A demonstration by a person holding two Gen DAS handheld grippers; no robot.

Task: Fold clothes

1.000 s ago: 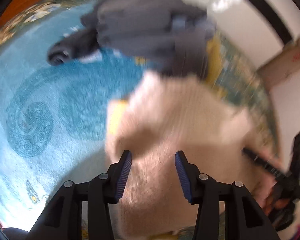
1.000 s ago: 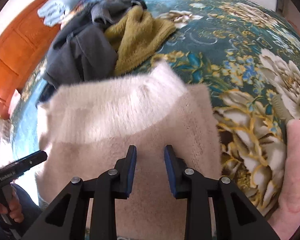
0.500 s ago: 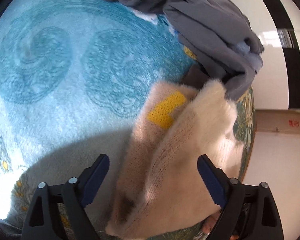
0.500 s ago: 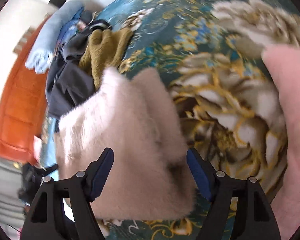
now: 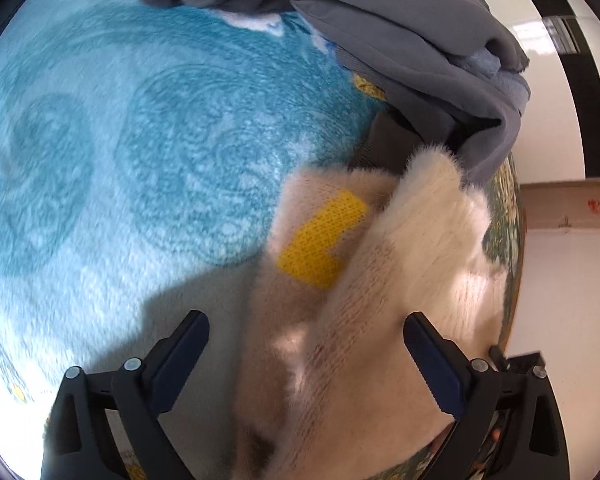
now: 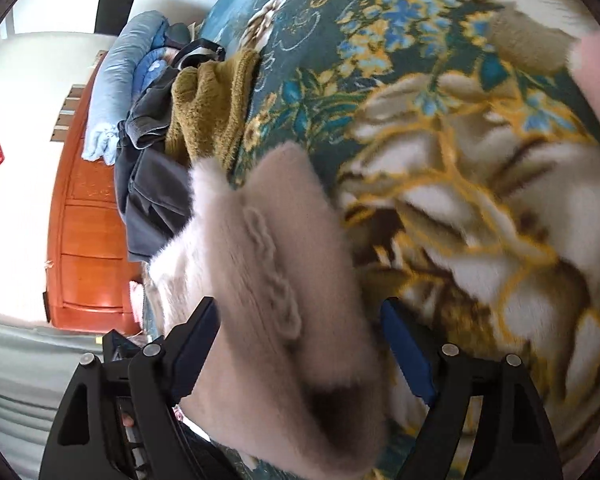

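A fluffy cream sweater (image 5: 400, 280) with a yellow patch (image 5: 324, 236) lies bunched and folded on the bed, straight ahead in the left wrist view. My left gripper (image 5: 306, 344) is open, its jaws wide apart on either side of the sweater's near end. The same sweater (image 6: 268, 280) shows in the right wrist view, lying over the floral blanket. My right gripper (image 6: 300, 328) is open too, its jaws spread around the sweater's near edge. Neither gripper holds the fabric.
A blue patterned blanket (image 5: 140, 152) covers the bed at left. A grey garment (image 5: 400, 40) lies behind the sweater. A mustard sweater (image 6: 212, 112), dark clothes (image 6: 152, 184) and a green floral blanket (image 6: 460, 120) lie beyond; an orange wooden cabinet (image 6: 88, 232) stands at left.
Both grippers opened wide and let go of the cream sweater. The sweater dropped onto the bed in a folded heap, and both grippers tilted and moved in close over it.
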